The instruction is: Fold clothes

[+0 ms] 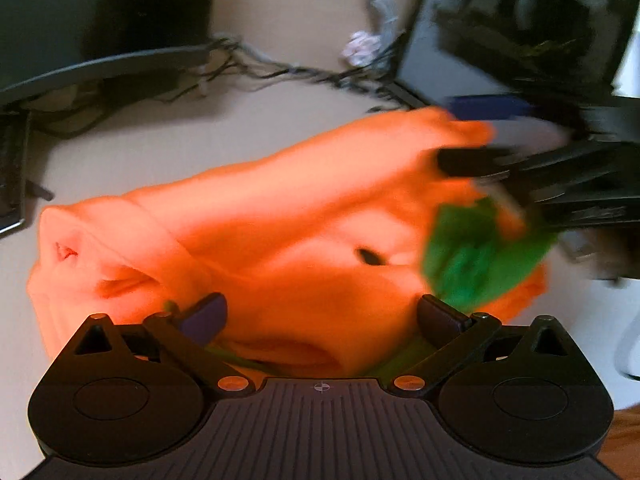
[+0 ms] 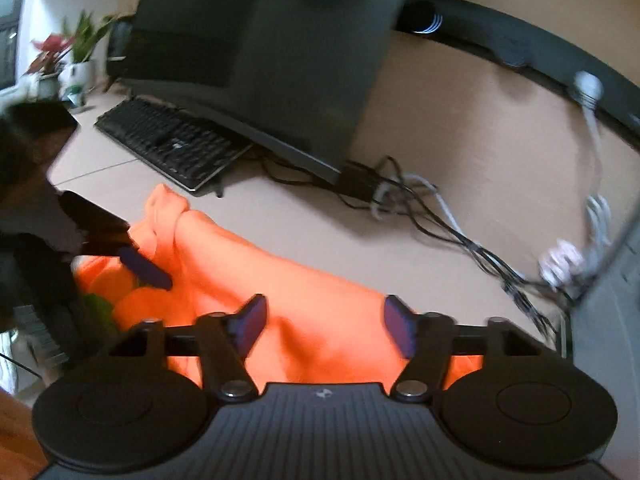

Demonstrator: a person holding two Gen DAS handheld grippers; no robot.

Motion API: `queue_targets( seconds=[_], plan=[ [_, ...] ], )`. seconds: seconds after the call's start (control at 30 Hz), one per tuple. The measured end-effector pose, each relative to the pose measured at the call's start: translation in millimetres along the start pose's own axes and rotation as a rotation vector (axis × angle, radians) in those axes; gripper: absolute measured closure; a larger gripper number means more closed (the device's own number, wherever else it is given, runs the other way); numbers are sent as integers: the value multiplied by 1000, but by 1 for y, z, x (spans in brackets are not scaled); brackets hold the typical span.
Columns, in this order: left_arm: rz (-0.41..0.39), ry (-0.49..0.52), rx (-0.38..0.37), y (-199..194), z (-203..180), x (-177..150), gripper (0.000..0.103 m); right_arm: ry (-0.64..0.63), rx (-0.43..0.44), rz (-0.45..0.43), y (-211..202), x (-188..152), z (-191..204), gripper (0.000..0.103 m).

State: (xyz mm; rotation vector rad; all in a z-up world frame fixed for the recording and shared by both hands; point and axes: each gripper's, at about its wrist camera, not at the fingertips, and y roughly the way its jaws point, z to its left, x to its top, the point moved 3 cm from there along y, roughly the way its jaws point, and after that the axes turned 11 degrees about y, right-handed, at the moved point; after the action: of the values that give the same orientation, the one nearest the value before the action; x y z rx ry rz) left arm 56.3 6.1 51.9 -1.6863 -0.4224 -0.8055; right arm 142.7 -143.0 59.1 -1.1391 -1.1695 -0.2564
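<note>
Both grippers hover low over the orange garment (image 1: 304, 216) on the desk (image 2: 304, 216). The left gripper (image 1: 320, 316) gapes wide, empty. The right gripper (image 2: 324, 322) is likewise spread, facing it.

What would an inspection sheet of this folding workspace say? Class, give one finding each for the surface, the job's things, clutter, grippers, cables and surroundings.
Surface: pale desk top, bare around the cloth.
Job's things: orange garment lying crumpled on the desk, with a green patch showing at one side.
Clutter: black keyboard and potted plants at the far end.
Grippers: left gripper open, fingers spread over the garment; right gripper open above the cloth, its fingers apart.
Cables: tangled black and white leads running along the desk behind the garment.
Surroundings: dark monitor standing over the keyboard; beige wall behind.
</note>
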Motion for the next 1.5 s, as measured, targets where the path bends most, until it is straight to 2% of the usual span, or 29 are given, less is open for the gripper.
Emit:
queue_targets(
  seconds=[0.13, 0.2, 0.27, 0.3, 0.43, 0.5, 0.57, 0.67, 0.77, 0.8, 0.83, 0.9, 0.93, 1.0, 1.07, 1.2, 1.27, 1.4, 1.5],
  plan=[
    [-25, 26, -130, -21, -7, -8, 0, 150, 73, 45, 37, 15, -12, 37],
    [0, 34, -109, -15, -6, -14, 0, 243, 117, 112, 45, 2, -17, 42],
    [42, -4, -41, -6, 6, -22, 0, 317, 152, 177, 51, -13, -20, 42],
    [61, -32, -7, -2, 13, -26, 0, 312, 149, 200, 49, -26, -16, 42],
    [46, -79, 5, -15, 27, -26, 0, 209, 94, 140, 26, -64, 4, 42],
    [45, -23, -39, -32, 21, -24, 0, 200, 72, 116, 20, -69, 8, 41],
    [2, 36, -142, -55, 12, -19, 0, 203, 59, 98, 18, -71, 10, 41],
    [-168, 81, -278, -94, 4, -1, 0, 182, 21, 73, 19, -72, 18, 39],
    [-302, 47, -259, -103, 11, 21, 0, 182, 0, 62, 12, -66, 17, 36],
    [-293, 25, -229, -92, 15, 26, 0, 190, -2, 60, 8, -64, 14, 32],
    [-248, -3, -197, -76, 22, 24, 0, 199, -4, 57, 4, -61, 12, 29],
    [-148, -62, -161, -43, 35, 17, 0, 205, -31, 61, 3, -62, 5, 7],
    [-105, -89, -165, -30, 43, 8, 0, 205, -51, 65, 5, -64, 1, 0],
    [-37, -156, -169, -6, 56, -11, 0, 207, -89, 73, 8, -68, -6, 0],
    [-49, -216, -176, -1, 63, -25, 0, 208, -128, 81, 10, -73, -14, 0],
    [-66, -281, -158, -2, 62, -25, 0, 210, -205, 96, 16, -81, -28, 0],
    [-50, -287, -108, 3, 57, -20, 0, 222, -233, 103, 19, -84, -36, 0],
    [-17, -243, -24, 9, 40, -16, 0, 352, -202, 101, 25, -78, -48, 0],
    [-35, -218, -2, 10, 33, -18, 0, 449, -179, 99, 30, -73, -58, 0]
  ],
)
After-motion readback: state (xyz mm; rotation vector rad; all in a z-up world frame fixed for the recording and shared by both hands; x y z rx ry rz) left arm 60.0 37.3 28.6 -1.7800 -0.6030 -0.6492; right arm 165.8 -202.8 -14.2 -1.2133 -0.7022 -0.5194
